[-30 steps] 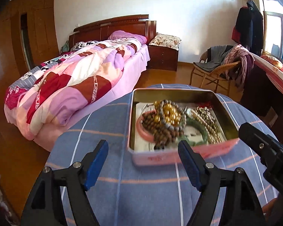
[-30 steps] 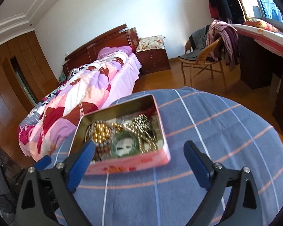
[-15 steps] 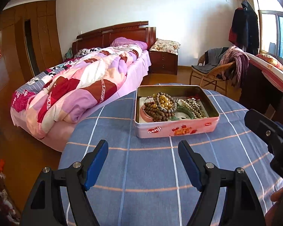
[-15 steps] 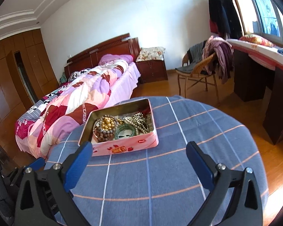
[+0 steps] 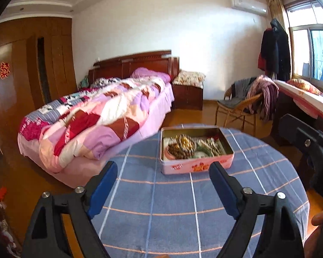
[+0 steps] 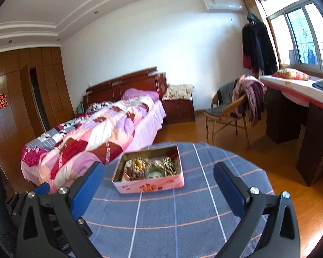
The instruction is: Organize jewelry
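- the pink rectangular metal tin (image 5: 197, 165) sits open on the round desk covered in a blue checked cloth (image 5: 161, 204), toward its far side.
- inside the tin lies a heap of brown and gold bead bracelets (image 5: 183, 147), with a green bangle (image 6: 154, 170) beside them.
- the left gripper (image 5: 163, 182) hangs above the near part of the desk, its blue-padded jaws wide apart, holding nothing.
- the right gripper (image 6: 159, 182) hangs likewise, jaws wide apart and holding nothing, the tin well beyond them.
- a bed with a pink patchwork quilt (image 6: 92, 137) stands far left; a wicker chair draped in clothes (image 6: 232, 109) stands far right.
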`<state>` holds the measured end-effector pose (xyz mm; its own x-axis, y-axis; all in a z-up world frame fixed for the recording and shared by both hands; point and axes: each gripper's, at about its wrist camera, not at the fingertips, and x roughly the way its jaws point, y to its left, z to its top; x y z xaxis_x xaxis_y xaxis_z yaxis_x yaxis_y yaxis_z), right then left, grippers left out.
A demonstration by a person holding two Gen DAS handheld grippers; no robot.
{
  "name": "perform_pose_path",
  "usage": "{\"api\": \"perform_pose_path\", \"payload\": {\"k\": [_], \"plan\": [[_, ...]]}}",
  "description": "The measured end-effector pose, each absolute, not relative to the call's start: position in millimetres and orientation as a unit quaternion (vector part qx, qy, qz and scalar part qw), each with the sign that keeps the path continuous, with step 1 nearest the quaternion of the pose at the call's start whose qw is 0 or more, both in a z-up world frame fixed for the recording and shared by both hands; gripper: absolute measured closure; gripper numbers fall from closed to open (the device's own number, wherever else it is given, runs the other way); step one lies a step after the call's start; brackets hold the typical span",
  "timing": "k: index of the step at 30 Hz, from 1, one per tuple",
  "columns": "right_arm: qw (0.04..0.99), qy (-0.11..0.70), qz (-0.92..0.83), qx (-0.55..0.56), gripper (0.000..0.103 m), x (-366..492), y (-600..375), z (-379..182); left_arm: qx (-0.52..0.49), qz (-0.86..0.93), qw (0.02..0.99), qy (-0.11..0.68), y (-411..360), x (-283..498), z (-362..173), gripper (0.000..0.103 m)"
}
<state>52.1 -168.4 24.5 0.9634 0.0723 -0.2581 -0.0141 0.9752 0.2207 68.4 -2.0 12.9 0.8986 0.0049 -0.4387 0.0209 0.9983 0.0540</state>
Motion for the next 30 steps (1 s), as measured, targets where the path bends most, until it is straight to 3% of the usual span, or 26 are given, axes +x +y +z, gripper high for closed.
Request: {"api": "perform_pose_path", "payload": {"k": [9,30], "plan": [[0.991,0.081,0.022,0.103,0.000,28.2,-162.7,46.5,0.014,0.007,0.983,0.181,6.3,49.7,35.7,0.009],[0.991,0.082,0.024,0.106,0.000,25.0,-165.1,45.0,0.014,0.014,0.986,0.168,9.6,44.4,39.6,0.009]]}}
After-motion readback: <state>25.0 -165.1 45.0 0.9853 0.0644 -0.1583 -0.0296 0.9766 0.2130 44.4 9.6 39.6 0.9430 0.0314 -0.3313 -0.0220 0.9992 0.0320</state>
